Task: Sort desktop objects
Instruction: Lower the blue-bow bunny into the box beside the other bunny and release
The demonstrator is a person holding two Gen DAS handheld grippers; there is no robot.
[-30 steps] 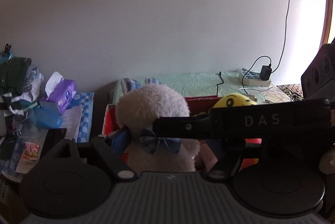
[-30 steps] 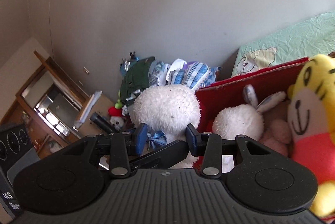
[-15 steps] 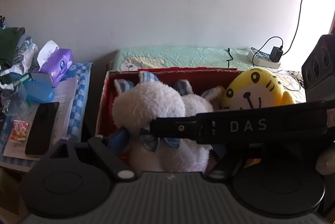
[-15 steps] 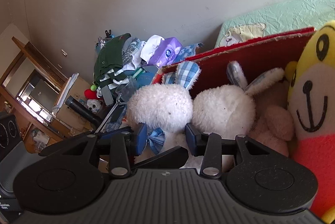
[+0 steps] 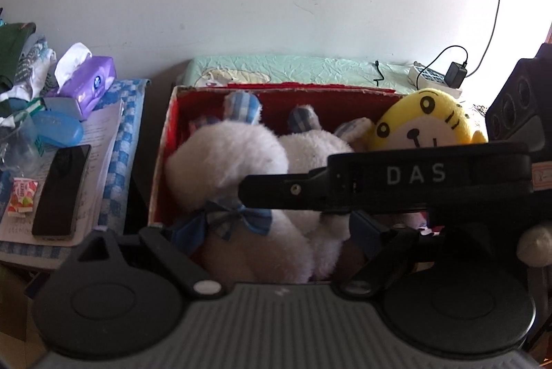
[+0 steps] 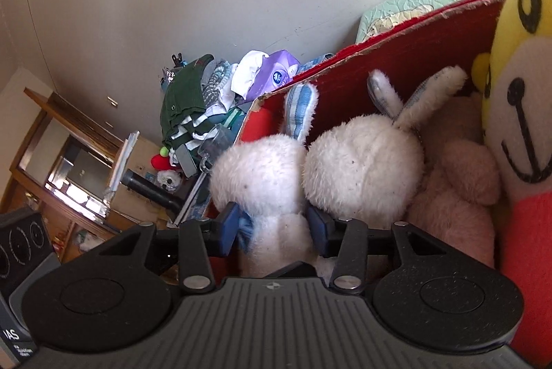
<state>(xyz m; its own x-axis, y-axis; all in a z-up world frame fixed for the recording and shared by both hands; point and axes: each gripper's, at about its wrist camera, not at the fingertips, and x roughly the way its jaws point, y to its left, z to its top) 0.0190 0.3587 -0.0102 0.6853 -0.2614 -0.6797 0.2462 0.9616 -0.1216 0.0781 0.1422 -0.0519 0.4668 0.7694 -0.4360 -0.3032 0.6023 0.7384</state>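
A white plush rabbit (image 5: 224, 162) with a blue checked bow lies at the left end of the red box (image 5: 276, 86), its head beside a second white rabbit (image 5: 310, 141). My left gripper (image 5: 272, 234) is shut on its body. The right gripper's black body, marked DAS, crosses in front in the left wrist view. In the right wrist view my right gripper (image 6: 276, 227) grips the same rabbit (image 6: 262, 168) just below the head, blue pads (image 6: 229, 224) pressed in. The box (image 6: 396, 34) also holds the other rabbit (image 6: 362, 168), a pink plush (image 6: 459, 182) and a yellow tiger plush (image 6: 517, 86).
Left of the box a checked cloth carries a purple tissue pack (image 5: 93, 82), a blue case (image 5: 58, 127), a black phone (image 5: 62, 189) and papers. A clothes pile (image 6: 186, 99) is stacked further left. A power strip with charger (image 5: 445, 75) lies behind the box, a black speaker (image 5: 517, 99) at right.
Both grippers have come down with the rabbit, from above the box's left end into it. The rabbit now rests beside the second white rabbit.
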